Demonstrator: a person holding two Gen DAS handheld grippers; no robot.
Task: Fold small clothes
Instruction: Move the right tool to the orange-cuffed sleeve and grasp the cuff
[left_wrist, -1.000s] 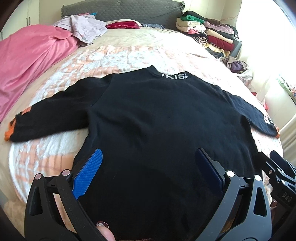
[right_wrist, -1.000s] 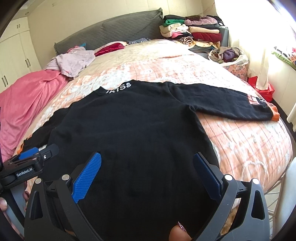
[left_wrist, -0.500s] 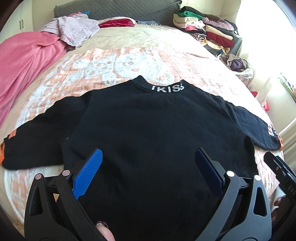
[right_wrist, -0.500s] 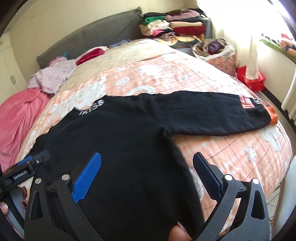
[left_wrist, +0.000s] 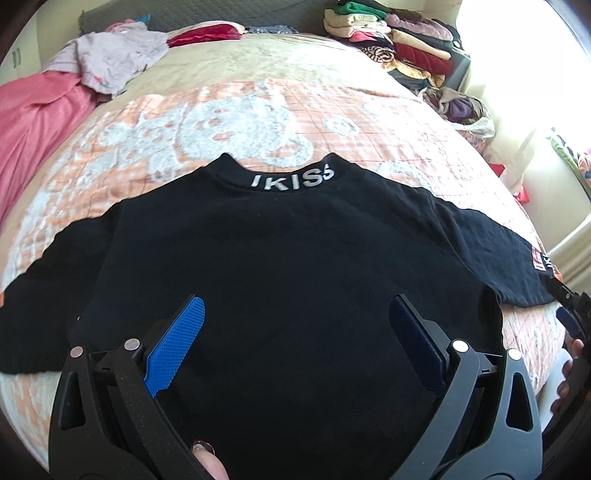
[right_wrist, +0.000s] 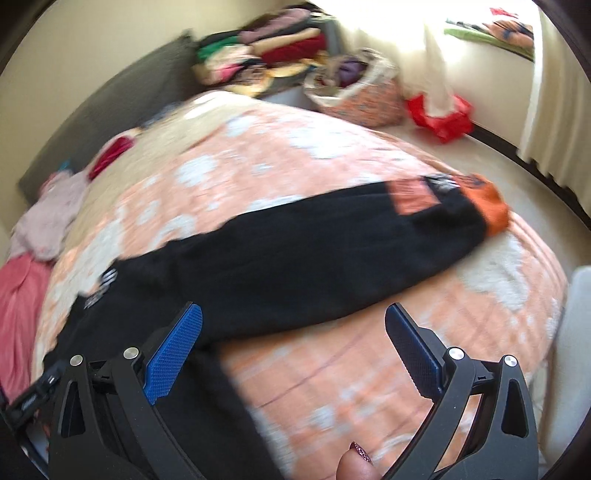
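Observation:
A black sweater (left_wrist: 280, 258) with white collar lettering lies flat on the bed, both sleeves spread. My left gripper (left_wrist: 293, 328) is open and empty above its lower body. My right gripper (right_wrist: 293, 332) is open and empty, above the bedspread beside the right sleeve (right_wrist: 314, 254), whose orange cuff (right_wrist: 491, 206) lies near the bed's right edge. The right wrist view is blurred. The right gripper's tip (left_wrist: 570, 314) shows at the right edge of the left wrist view.
The bed has an orange and white patterned cover (left_wrist: 258, 118). A pink blanket (left_wrist: 33, 122) and a pale garment (left_wrist: 114, 62) lie at far left. Folded clothes (left_wrist: 399, 40) are stacked at the back right. A basket (right_wrist: 354, 88) and a red bag (right_wrist: 439, 114) stand on the floor.
My left gripper has moved forward over the sweater's body. My right gripper has swung right toward the right sleeve and cuff. Both stay open.

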